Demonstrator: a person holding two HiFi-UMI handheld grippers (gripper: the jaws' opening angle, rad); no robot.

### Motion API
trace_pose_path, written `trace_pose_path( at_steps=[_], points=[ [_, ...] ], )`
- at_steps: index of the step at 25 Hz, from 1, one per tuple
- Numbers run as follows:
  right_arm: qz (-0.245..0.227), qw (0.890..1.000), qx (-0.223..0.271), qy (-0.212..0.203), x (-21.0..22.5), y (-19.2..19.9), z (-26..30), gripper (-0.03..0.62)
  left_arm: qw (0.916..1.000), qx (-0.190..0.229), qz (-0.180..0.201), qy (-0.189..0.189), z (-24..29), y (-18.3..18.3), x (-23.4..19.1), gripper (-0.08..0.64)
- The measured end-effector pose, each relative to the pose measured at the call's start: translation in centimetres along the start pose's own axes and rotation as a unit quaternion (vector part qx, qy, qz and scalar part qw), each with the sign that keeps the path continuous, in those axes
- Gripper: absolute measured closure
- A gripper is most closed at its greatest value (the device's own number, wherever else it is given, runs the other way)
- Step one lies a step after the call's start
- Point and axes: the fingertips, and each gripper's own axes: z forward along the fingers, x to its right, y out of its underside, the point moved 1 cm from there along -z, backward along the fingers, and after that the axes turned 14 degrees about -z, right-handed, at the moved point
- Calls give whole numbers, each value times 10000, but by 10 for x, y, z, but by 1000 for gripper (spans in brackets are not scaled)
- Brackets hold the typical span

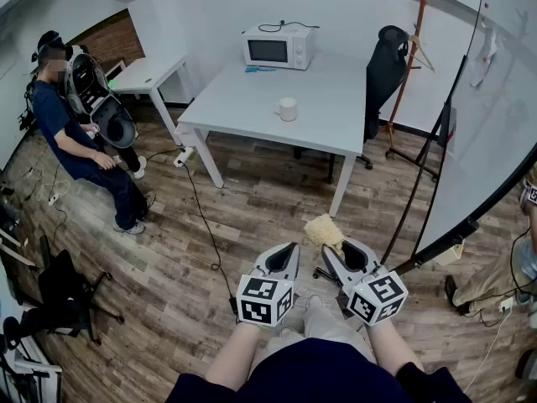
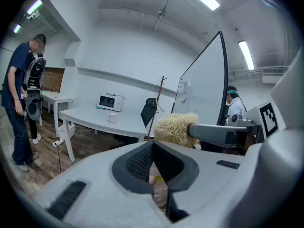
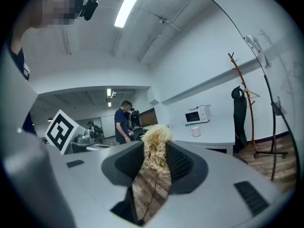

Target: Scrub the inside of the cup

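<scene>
a person is holding the right gripper (image 1: 336,252) clamped on a straw-coloured scrubber (image 1: 323,231), its fibres poking out past the jaws, while the left gripper (image 1: 290,247) just beside it is sitting fully closed and empty. the white cup (image 1: 287,108) is standing upright on the white surface (image 1: 243,99) across the room, well apart from both.

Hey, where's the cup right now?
In the head view the cup stands upright on the white table, in front of the microwave, far across the floor from the scrubber clamped in the right tool.
</scene>
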Motion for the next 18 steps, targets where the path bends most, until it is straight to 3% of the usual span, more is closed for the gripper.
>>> trace_pose_path(
  at_steps=[13, 18],
  points=[
    [-54, 10000, 8, -74, -11, -3, -7, 442, 10000, 48, 83, 20, -12, 3, 6, 542],
    [139, 9998, 49, -140, -19, -1, -5, 442, 9999, 60, 88, 41, -18, 5, 2, 543]
  ],
)
